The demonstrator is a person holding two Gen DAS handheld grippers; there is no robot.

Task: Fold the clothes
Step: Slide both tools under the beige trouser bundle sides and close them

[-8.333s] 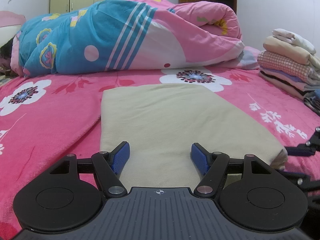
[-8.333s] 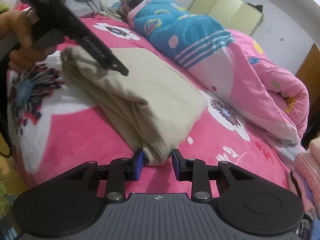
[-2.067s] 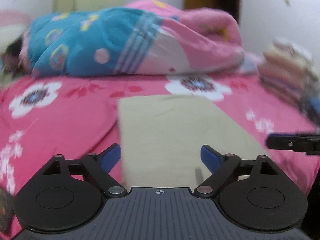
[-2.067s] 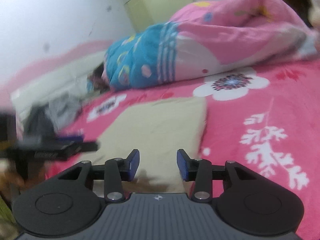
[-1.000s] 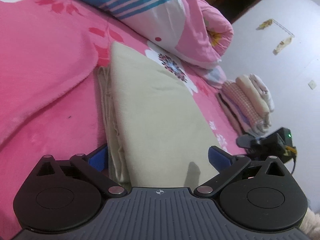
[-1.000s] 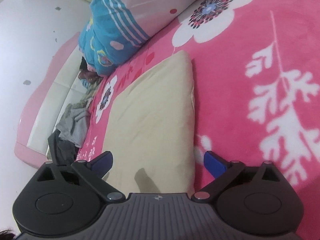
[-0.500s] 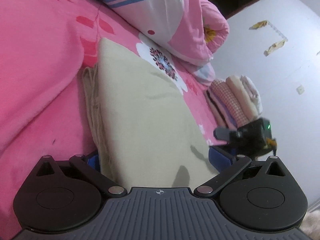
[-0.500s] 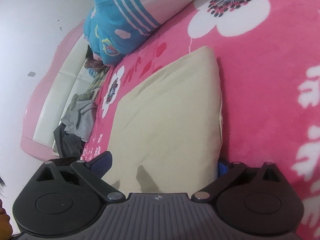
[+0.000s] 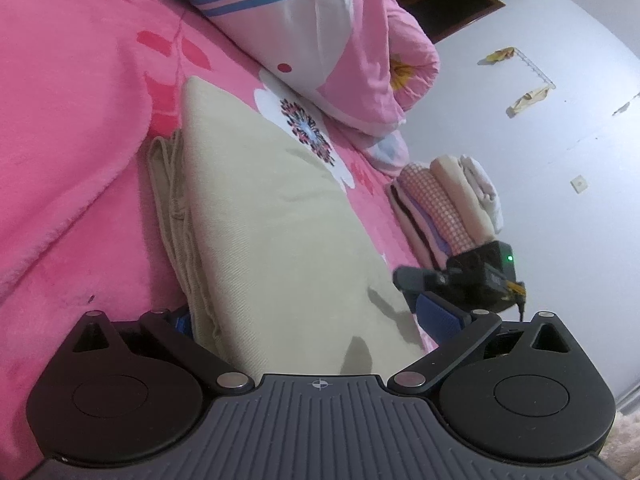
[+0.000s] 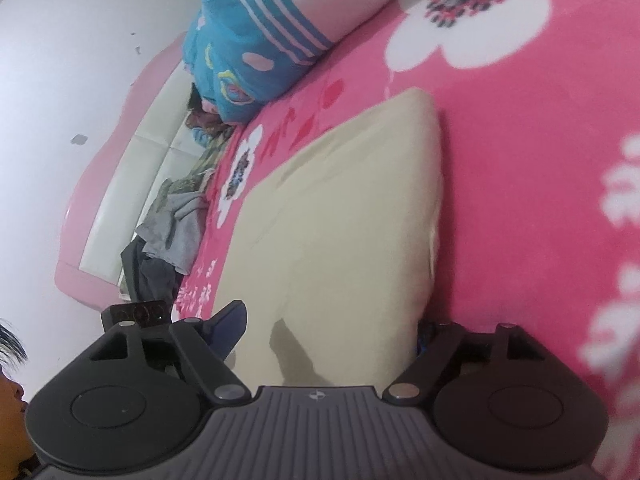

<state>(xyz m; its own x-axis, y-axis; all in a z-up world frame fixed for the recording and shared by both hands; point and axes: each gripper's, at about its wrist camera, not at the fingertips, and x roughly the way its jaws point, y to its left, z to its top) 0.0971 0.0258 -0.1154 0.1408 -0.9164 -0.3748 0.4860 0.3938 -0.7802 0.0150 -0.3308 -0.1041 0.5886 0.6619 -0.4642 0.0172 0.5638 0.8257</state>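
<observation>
One folded beige garment (image 9: 276, 216) lies between both wide-open grippers, left gripper (image 9: 312, 320) and right gripper (image 10: 328, 328).

Pink flowered bed (image 9: 80, 128) bears folded beige cloth (image 9: 280, 232), quilt (image 9: 320, 32), clothes stack (image 9: 448, 200).

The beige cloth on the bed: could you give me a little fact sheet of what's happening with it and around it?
garment: beige folded cloth, lying flat on the pink flowered blanket
left gripper: open, fingers straddling the cloth's near end
right gripper: open, straddling the same end further along
finished pile: stack of folded clothes near the wall
unsorted pile: grey clothes by the headboard
also on bed: blue and pink quilt
</observation>
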